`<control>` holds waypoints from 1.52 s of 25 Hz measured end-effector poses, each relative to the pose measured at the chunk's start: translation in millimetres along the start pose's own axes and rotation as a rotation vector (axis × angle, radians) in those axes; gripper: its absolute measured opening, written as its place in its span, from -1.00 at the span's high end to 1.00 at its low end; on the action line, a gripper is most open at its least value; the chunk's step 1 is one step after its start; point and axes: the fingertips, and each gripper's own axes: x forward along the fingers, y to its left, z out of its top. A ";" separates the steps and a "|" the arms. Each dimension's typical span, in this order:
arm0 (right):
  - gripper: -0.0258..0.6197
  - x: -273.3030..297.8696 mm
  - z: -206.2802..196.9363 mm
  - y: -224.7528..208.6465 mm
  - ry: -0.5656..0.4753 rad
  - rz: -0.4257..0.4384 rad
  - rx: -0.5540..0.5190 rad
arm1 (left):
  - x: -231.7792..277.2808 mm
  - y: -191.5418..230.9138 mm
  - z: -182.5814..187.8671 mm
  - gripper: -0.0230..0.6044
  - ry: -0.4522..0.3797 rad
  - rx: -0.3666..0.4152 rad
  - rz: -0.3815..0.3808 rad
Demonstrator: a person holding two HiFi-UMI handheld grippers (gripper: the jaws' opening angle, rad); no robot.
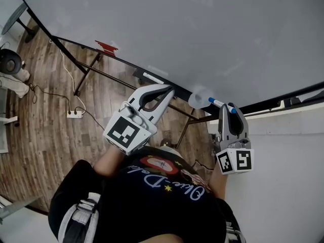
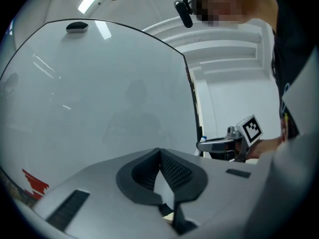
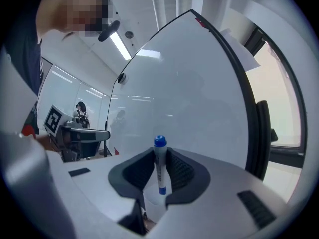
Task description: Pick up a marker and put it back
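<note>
Evidently the pick-up looks done: my right gripper [image 1: 229,110] has its jaws clamped on the blue-capped marker [image 3: 160,169] near the whiteboard [image 1: 202,34], the left gripper [image 2: 160,154] empty, jaws together, so next I must lower the marker back and release.

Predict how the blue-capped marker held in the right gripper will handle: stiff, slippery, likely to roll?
The marker is probably stiff: it stands straight, unbent, in the right gripper. Its smooth round barrel looks slippery and would likely roll if laid flat. Being slim, it seems light.
</note>
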 end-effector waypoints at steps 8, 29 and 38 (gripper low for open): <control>0.69 -25.2 30.2 -9.1 -0.065 -0.035 0.006 | 3.6 -3.5 2.0 0.92 0.007 0.014 -0.020; 0.69 -41.3 33.7 -17.3 -0.092 -0.062 0.026 | 10.8 -8.1 -3.8 0.92 0.029 0.022 -0.035; 0.69 -37.0 34.5 -17.0 -0.105 -0.050 0.033 | 8.6 -5.7 -5.0 0.92 0.042 0.025 -0.023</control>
